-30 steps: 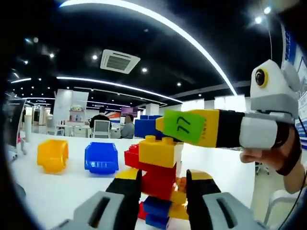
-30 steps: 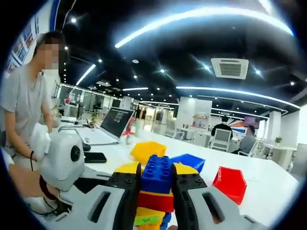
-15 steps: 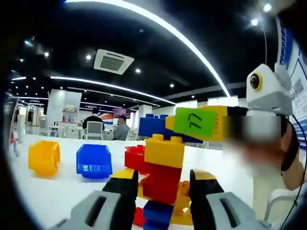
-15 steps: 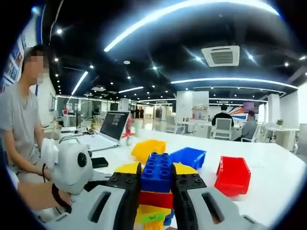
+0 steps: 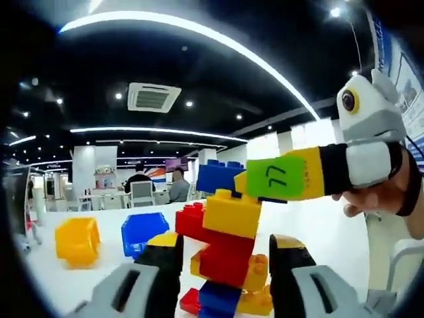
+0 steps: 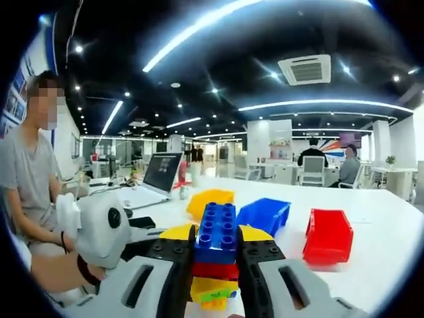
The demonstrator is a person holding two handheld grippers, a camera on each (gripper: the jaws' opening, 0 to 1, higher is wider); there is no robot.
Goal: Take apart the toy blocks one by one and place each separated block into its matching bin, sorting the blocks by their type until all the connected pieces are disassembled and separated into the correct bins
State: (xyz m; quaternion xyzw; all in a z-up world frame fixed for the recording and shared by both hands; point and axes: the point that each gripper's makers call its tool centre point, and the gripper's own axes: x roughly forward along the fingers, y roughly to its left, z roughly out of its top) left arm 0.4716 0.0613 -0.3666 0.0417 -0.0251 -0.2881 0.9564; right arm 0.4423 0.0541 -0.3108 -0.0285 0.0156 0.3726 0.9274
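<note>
Gripping blue block (image 6: 217,225) – right claw (image 6: 215,255) | left claw (image 5: 225,255) clamps block stack (image 5: 225,255) | right view adds red bin (image 6: 329,235)

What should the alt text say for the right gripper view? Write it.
The right gripper clamps a blue block atop a stack of red and yellow blocks. Behind it, yellow, blue and red bins sit on a white table.

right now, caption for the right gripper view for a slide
Right gripper clamps the blue block atop the stack, bins behind.
</note>
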